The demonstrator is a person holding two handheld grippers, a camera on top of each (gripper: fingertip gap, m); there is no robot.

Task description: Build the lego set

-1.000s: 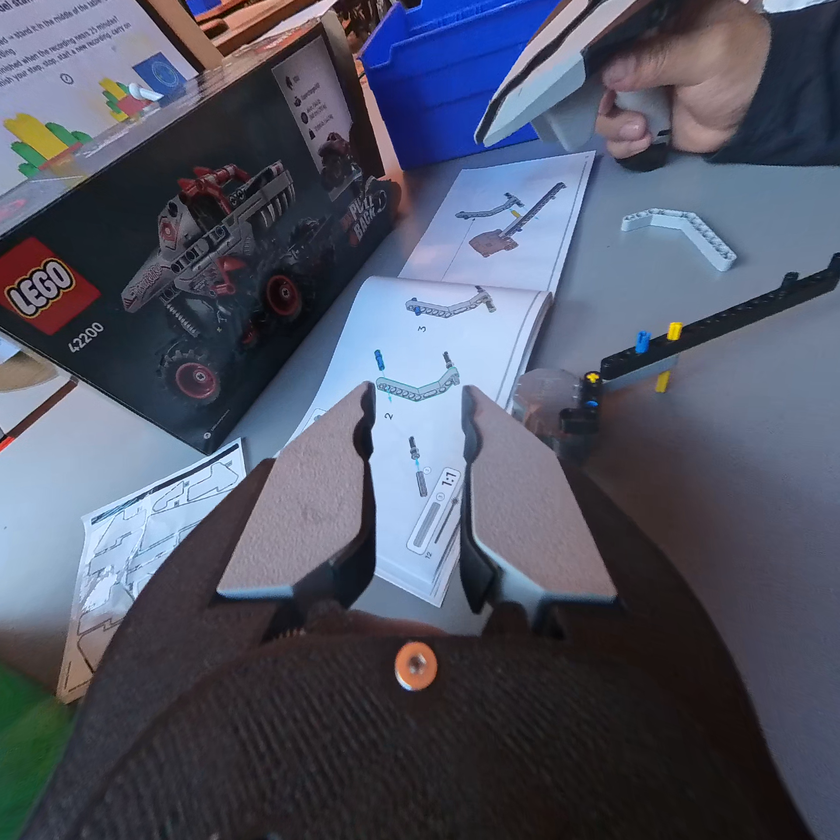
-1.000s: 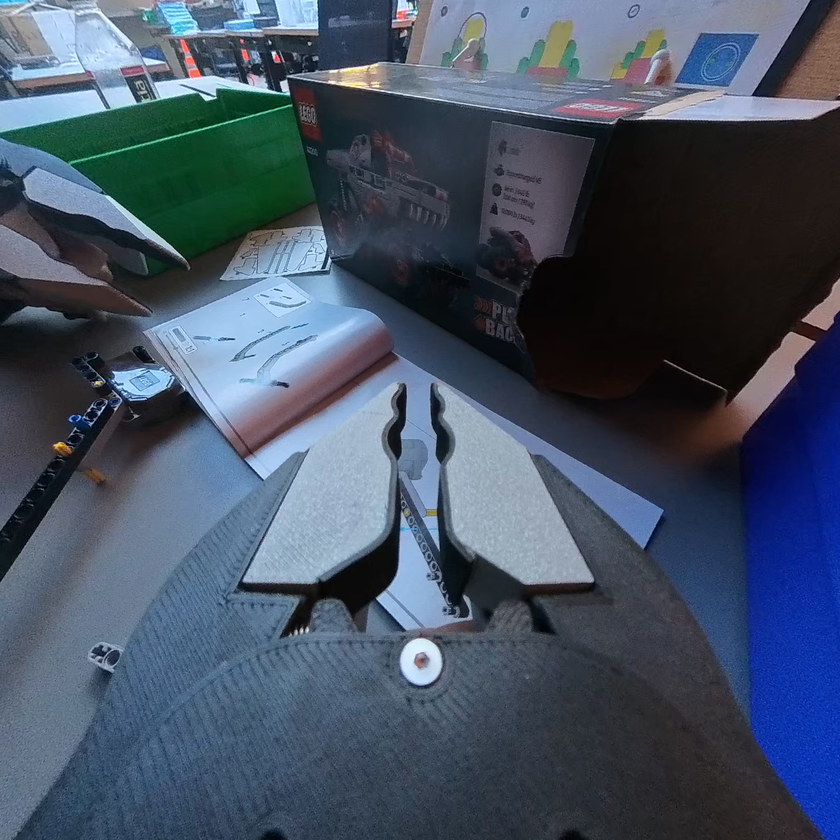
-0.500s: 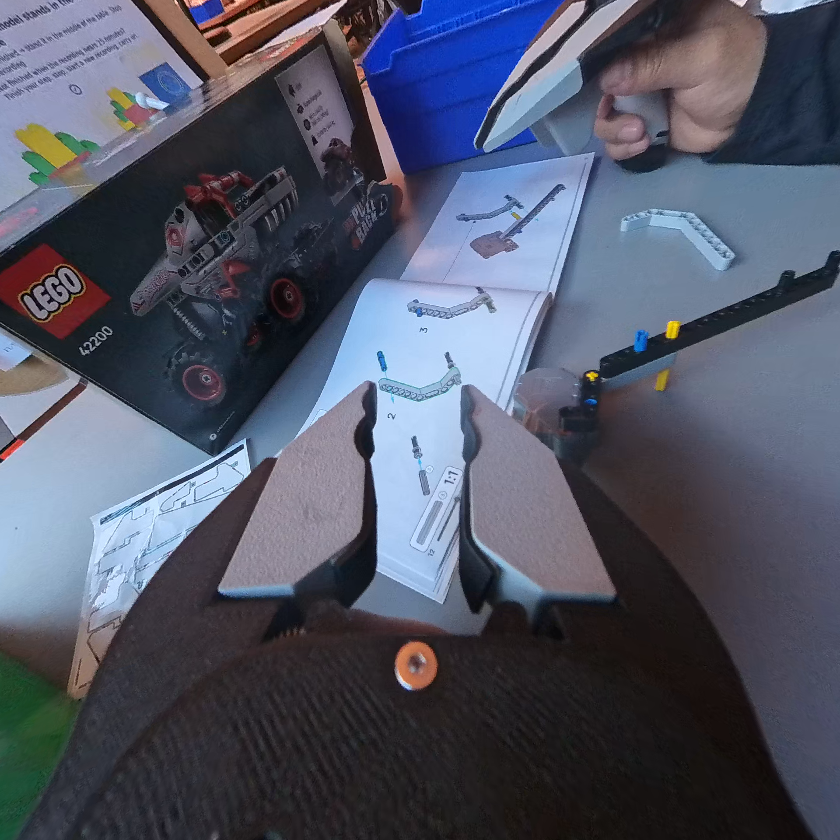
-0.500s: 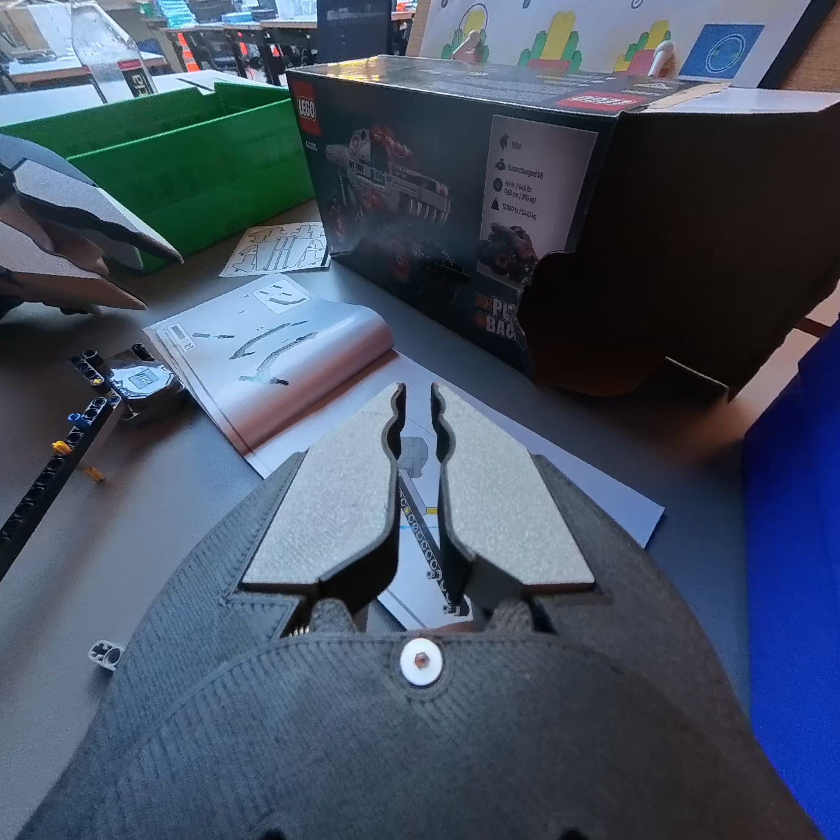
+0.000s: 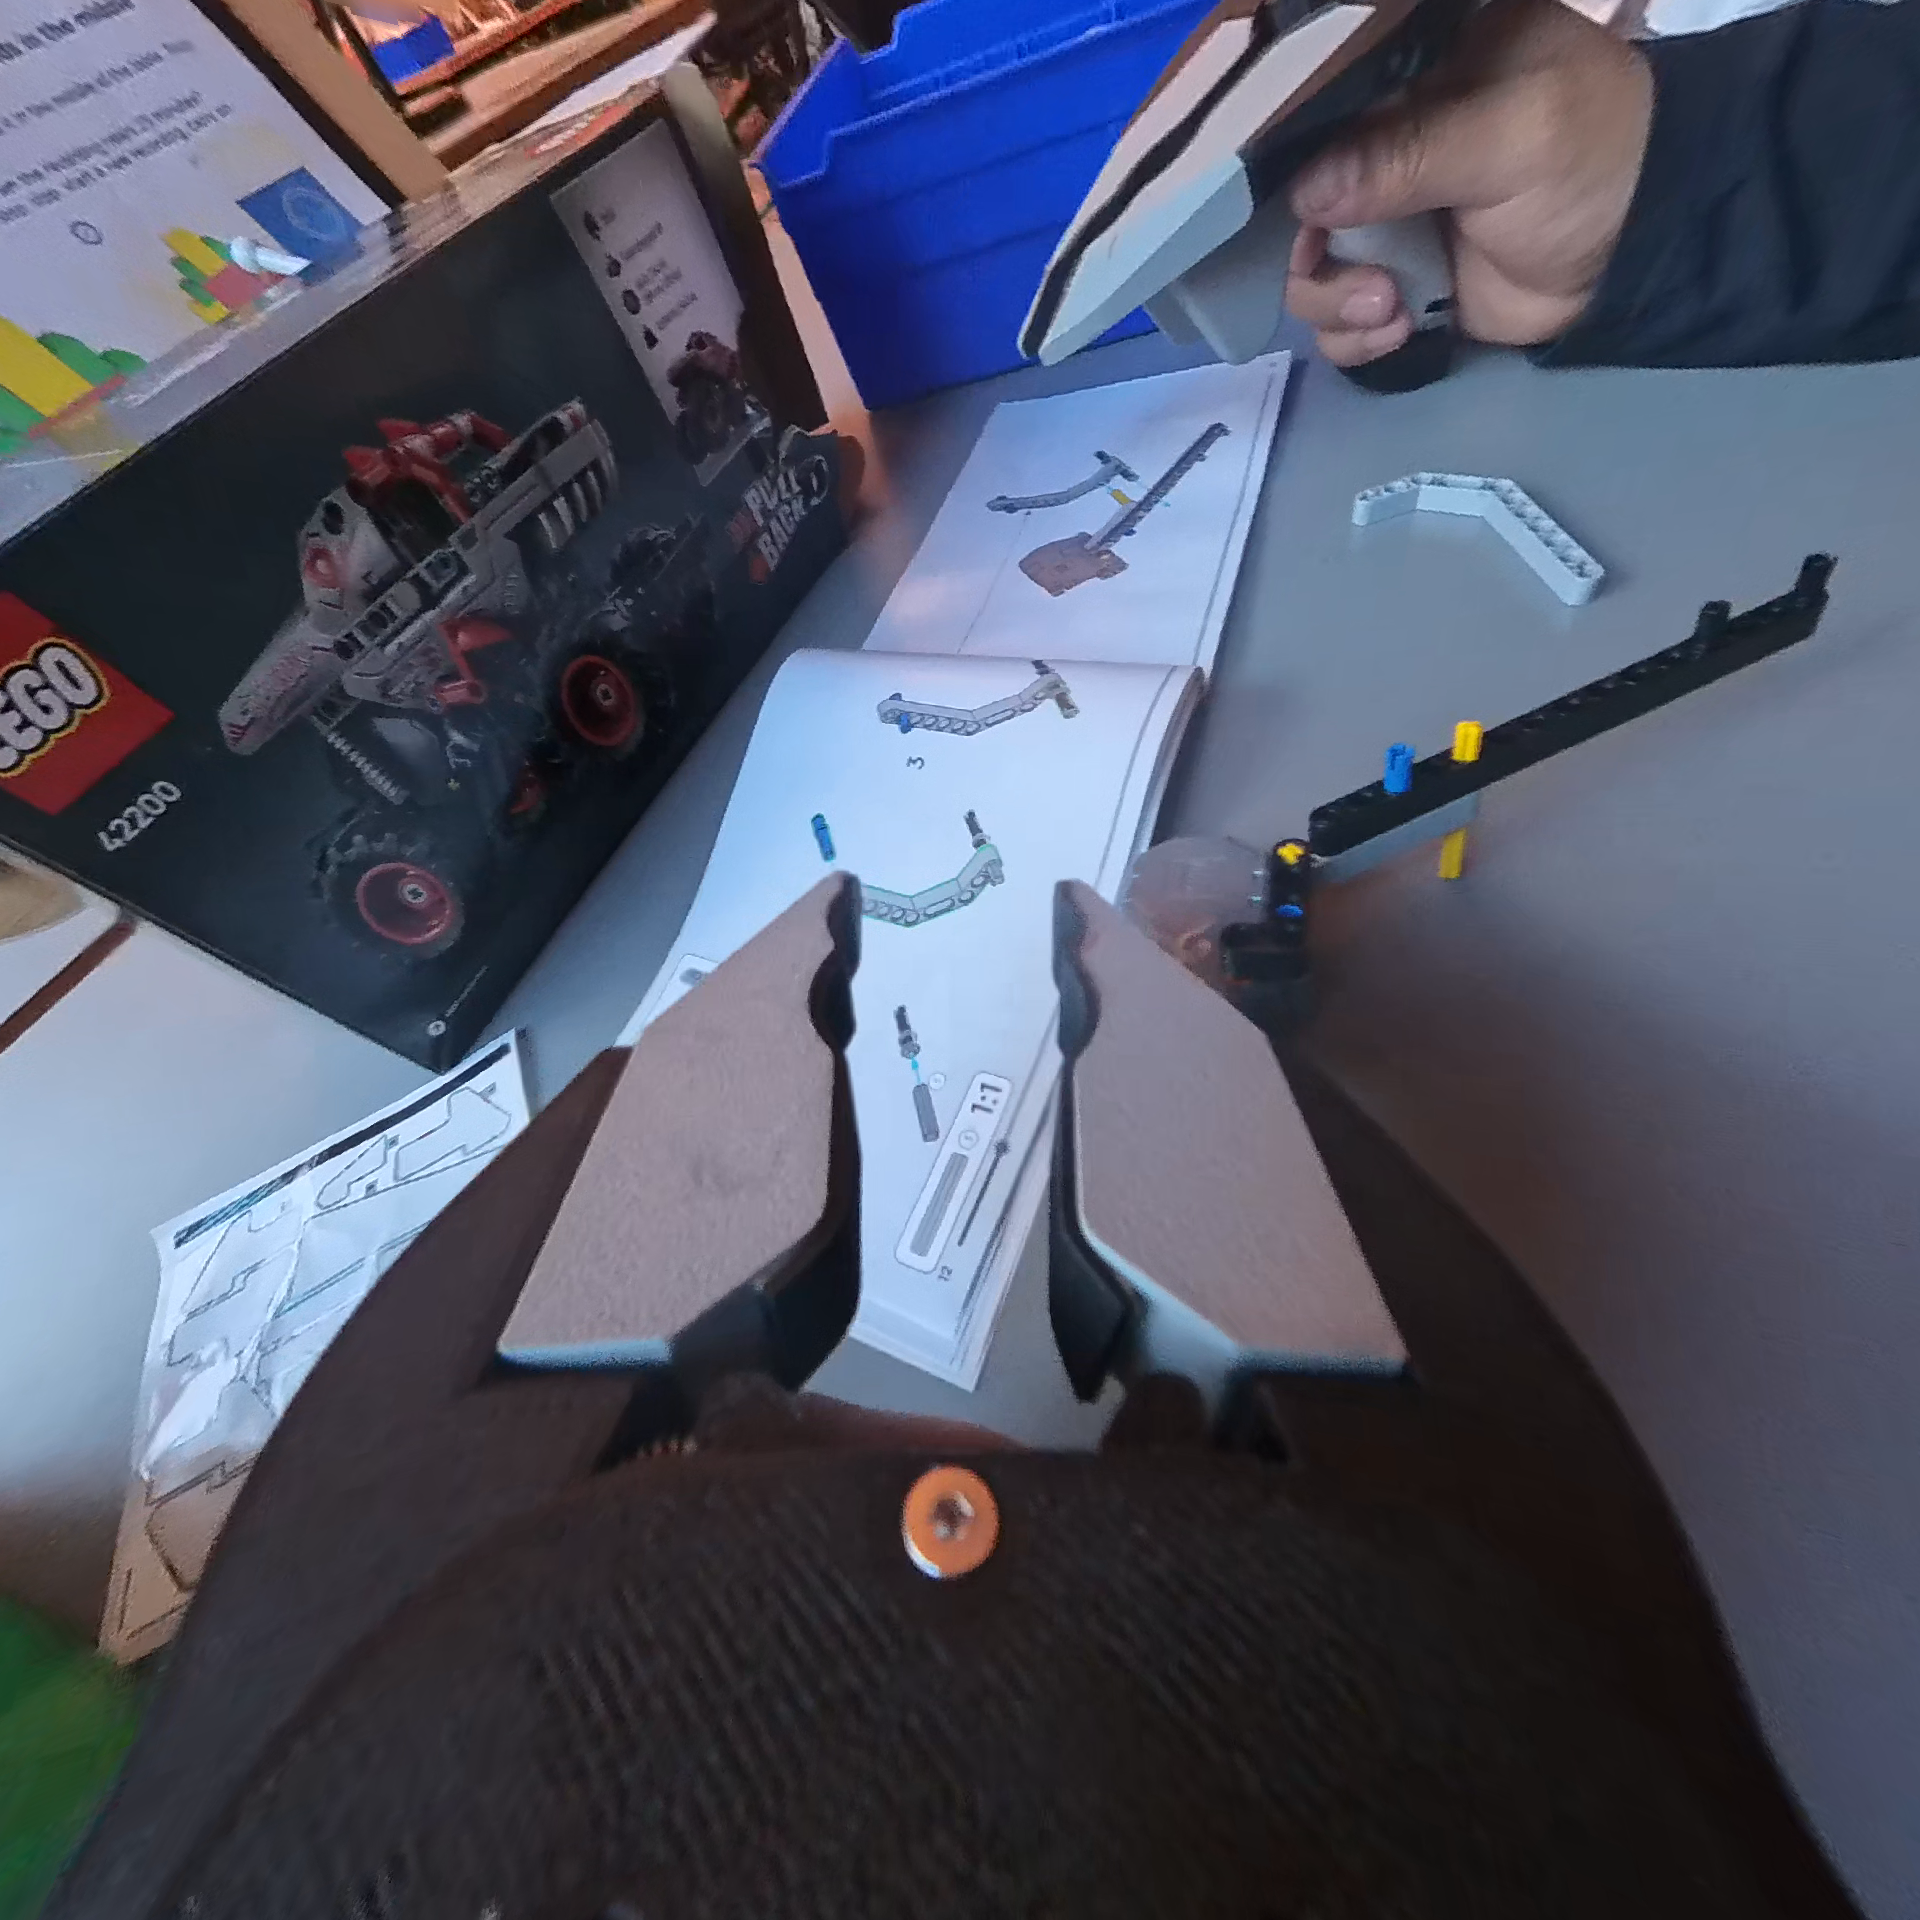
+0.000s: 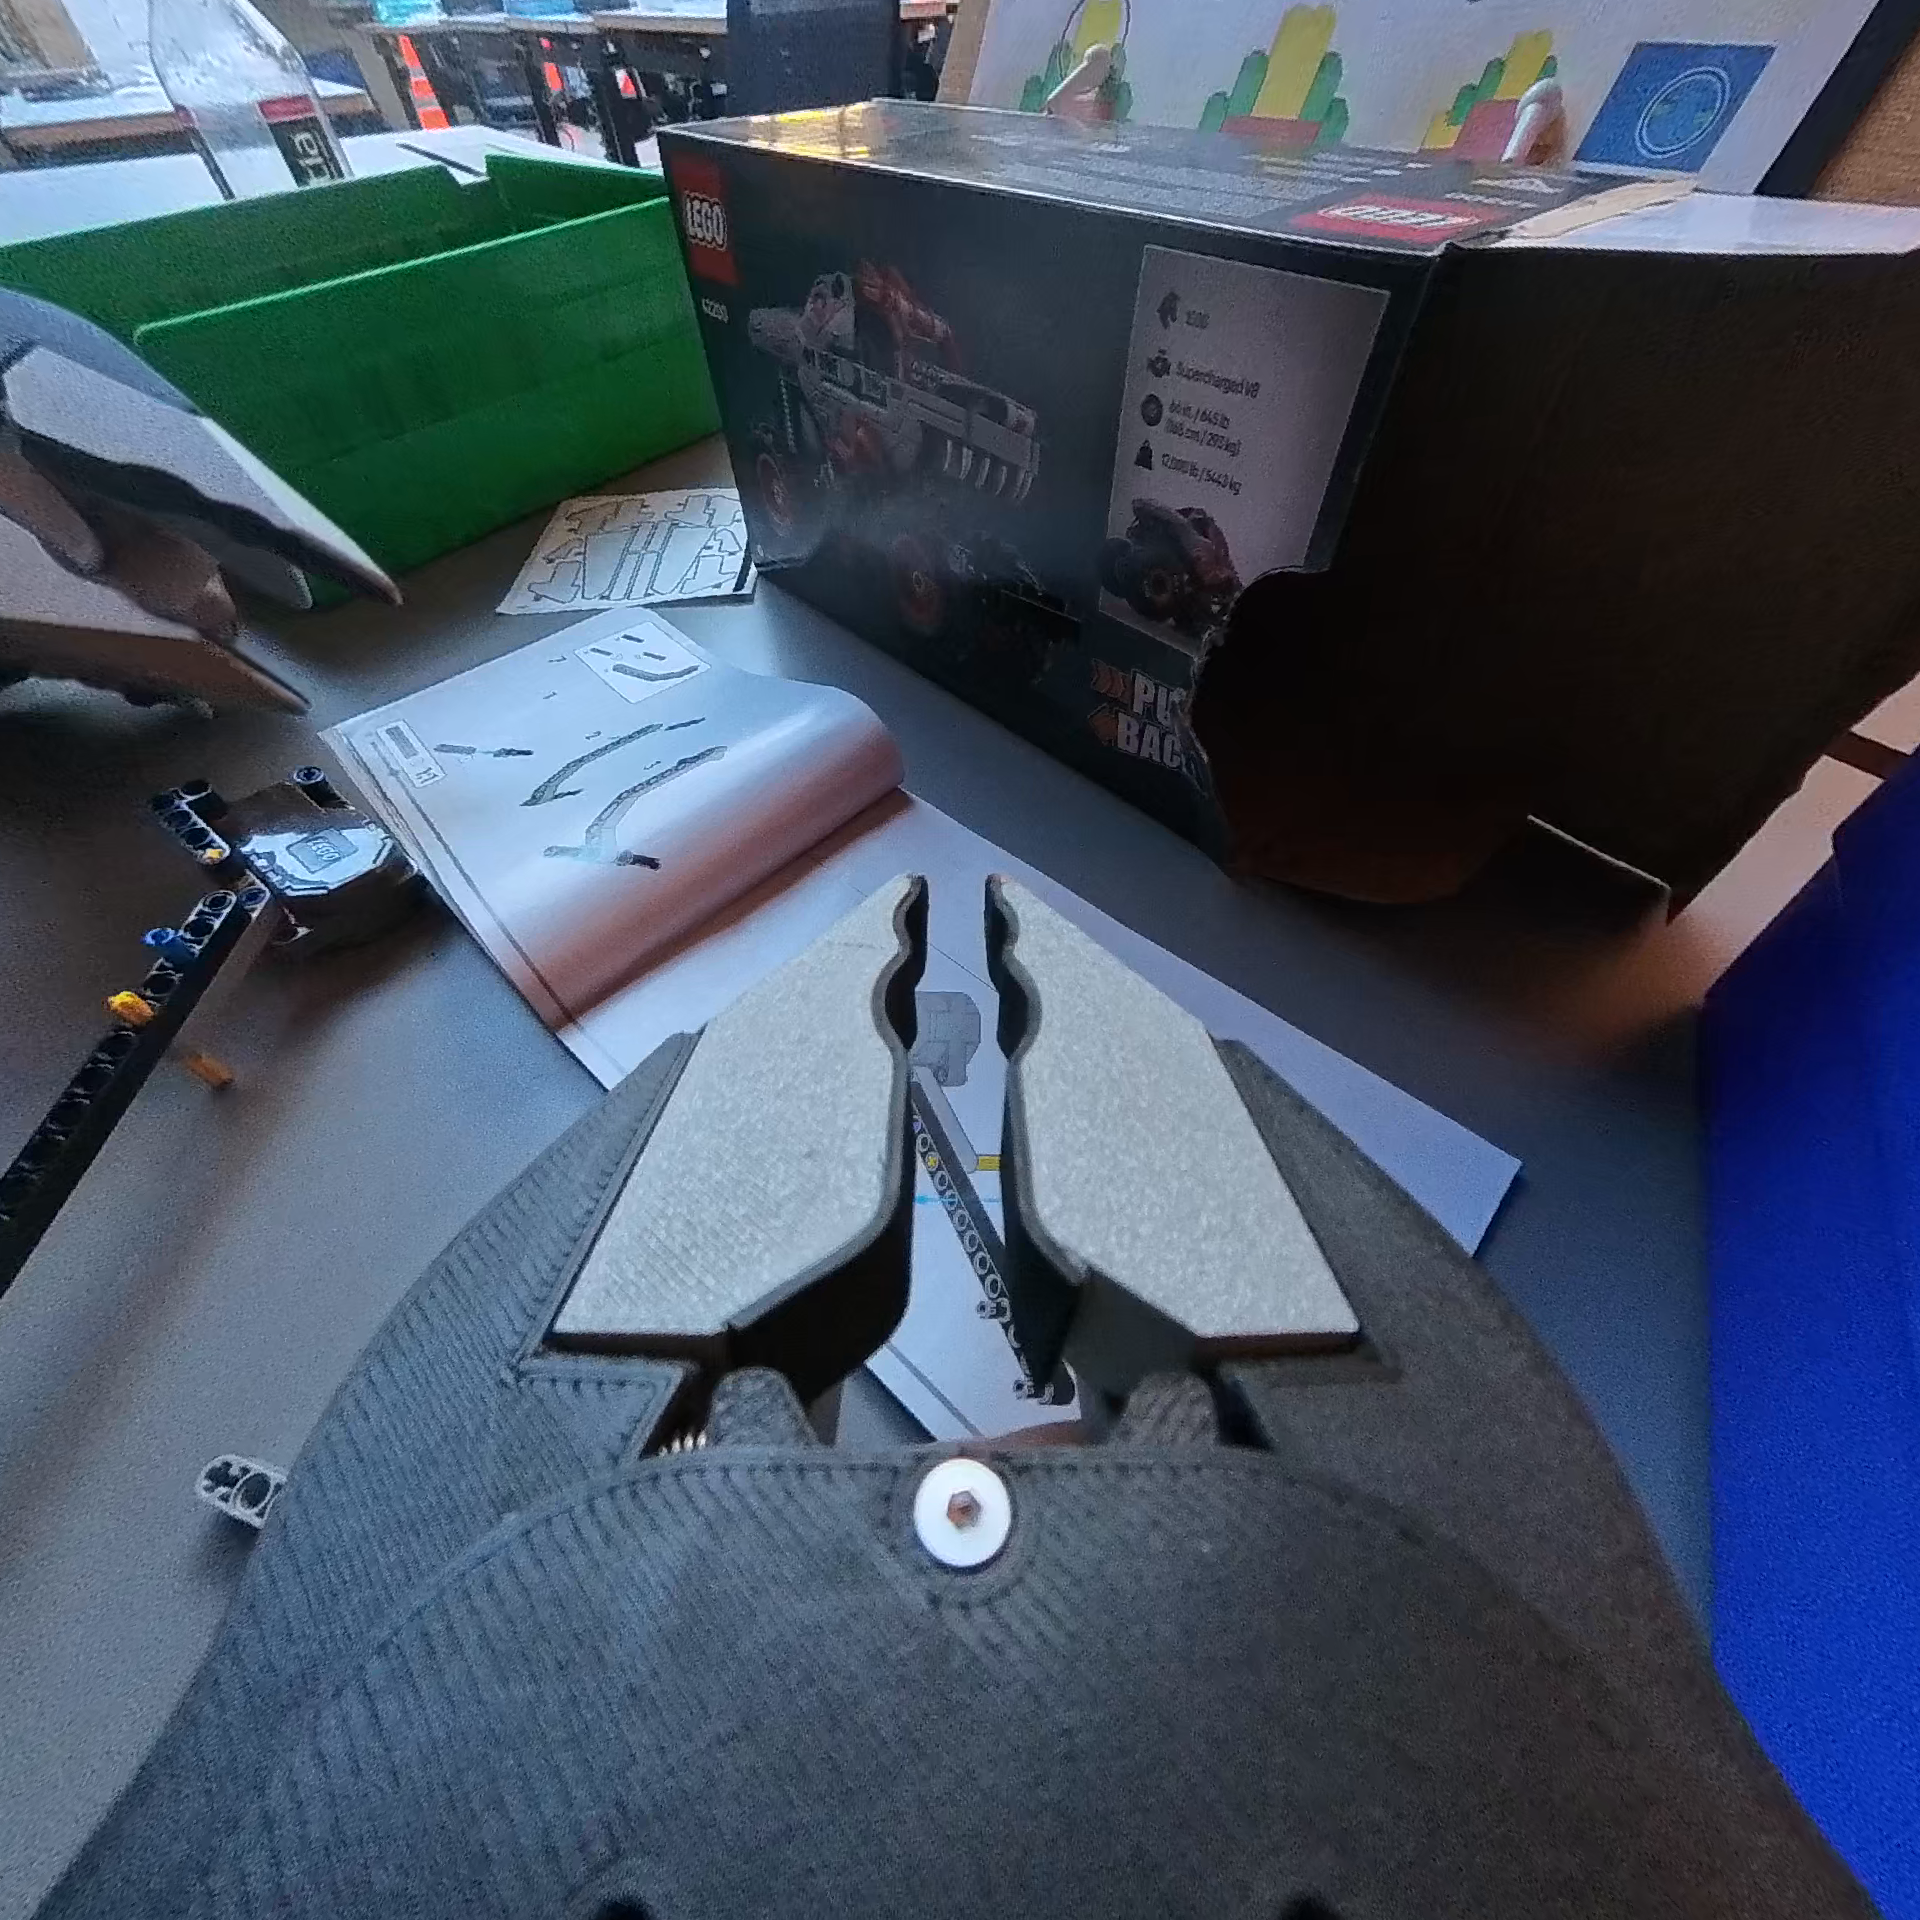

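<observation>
Grey table point(image 6: 312, 1195) in front, more tables point(image 6: 582, 42) behind (daylit).

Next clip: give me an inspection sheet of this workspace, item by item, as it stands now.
Surface: grey table, mostly bare at right.
Job's things: open instruction booklet; black beam assembly with blue and yellow pins; white angled beam lying apart; set box.
Clutter: sticker sheet; small grey piece.
Grippers: left gripper and right gripper both empty, jaws parted, over the booklet.
Cables: nothing seen.
Surroundings: blue bin, green bin, poster.
</observation>
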